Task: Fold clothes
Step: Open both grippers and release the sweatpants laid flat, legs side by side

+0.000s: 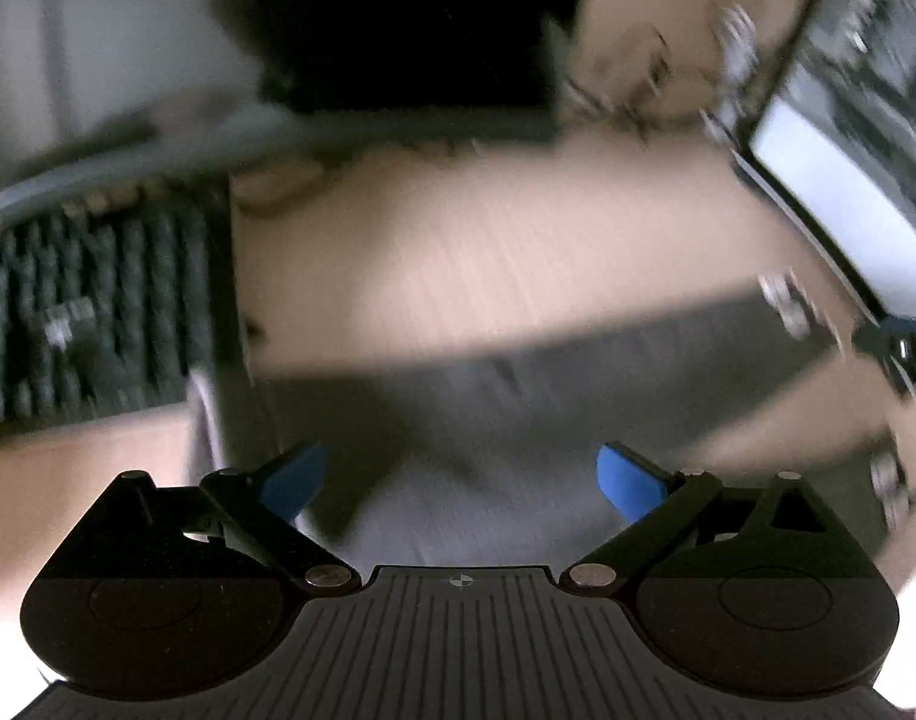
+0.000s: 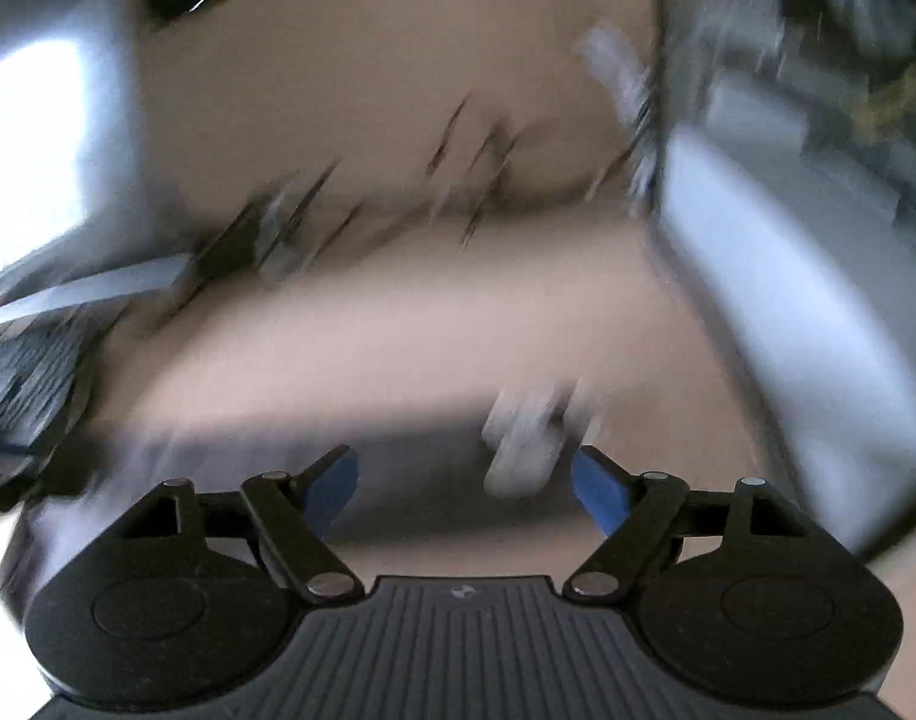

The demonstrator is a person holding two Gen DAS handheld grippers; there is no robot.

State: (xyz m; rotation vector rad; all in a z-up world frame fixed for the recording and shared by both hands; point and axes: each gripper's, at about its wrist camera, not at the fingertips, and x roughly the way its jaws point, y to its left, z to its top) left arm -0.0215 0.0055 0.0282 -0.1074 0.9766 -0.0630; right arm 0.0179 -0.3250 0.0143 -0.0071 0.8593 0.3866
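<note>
The gray cloth (image 1: 518, 420) lies flat on the tan table (image 1: 488, 228), right of the dark keyboard (image 1: 92, 312). The left gripper (image 1: 461, 480) and right gripper (image 2: 464, 489) are spread apart and empty. Grab one edge gently and keep it flat.

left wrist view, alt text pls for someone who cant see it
Blurred view down the open left gripper, nothing between its blue pads, above a dark grey garment lying on a light wooden table. A black keyboard sits at left.
</note>
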